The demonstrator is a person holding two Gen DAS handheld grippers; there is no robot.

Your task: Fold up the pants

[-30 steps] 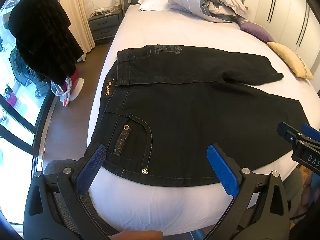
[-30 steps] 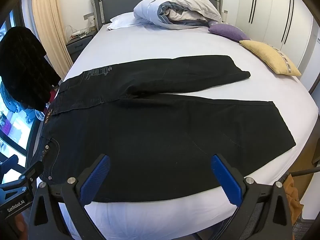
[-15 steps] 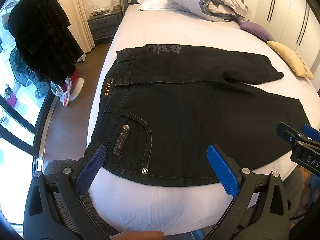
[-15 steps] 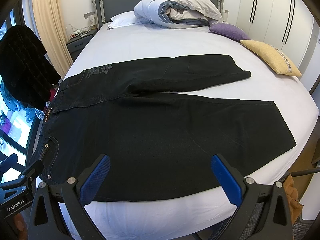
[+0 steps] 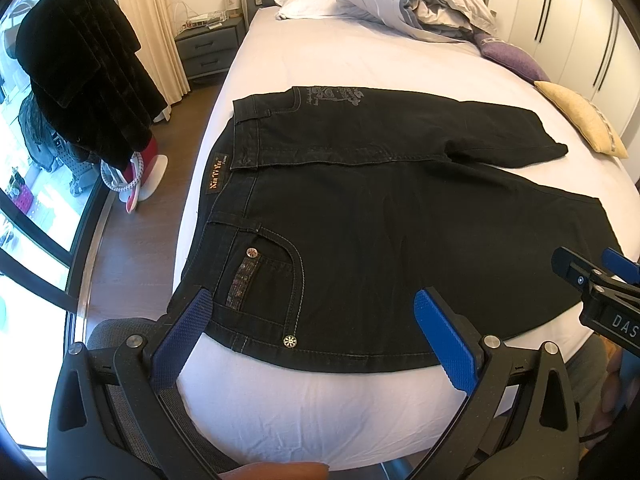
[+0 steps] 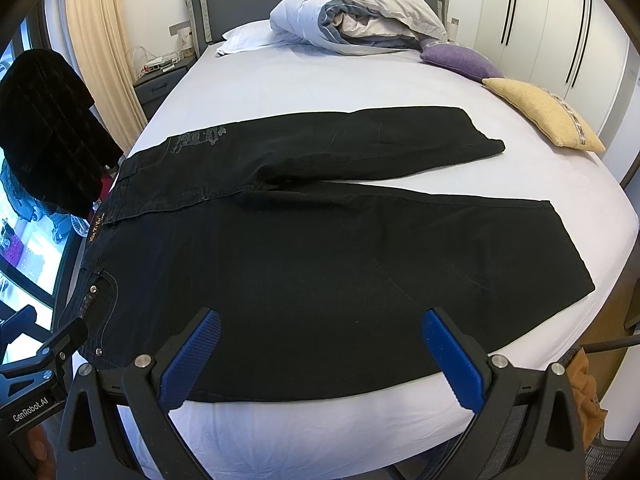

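two grippers: both held at the near edge of the bed (image 6: 360,80), above the mattress, touching nothing
left gripper (image 5: 312,332): blue fingers (image 5: 182,340) spread wide — nothing between them; it points at the waistband end and the front pocket (image 5: 264,280)
right gripper (image 6: 320,352): fingers spread wide too, empty, over the near leg's lower edge
pants (image 6: 320,248): black, lying flat across the white sheet, waistband toward the left edge, legs running right — the far leg angles away from the near one
pillows (image 6: 544,112): yellow and purple, well apart from the pants, near the rolled duvet (image 6: 360,12)
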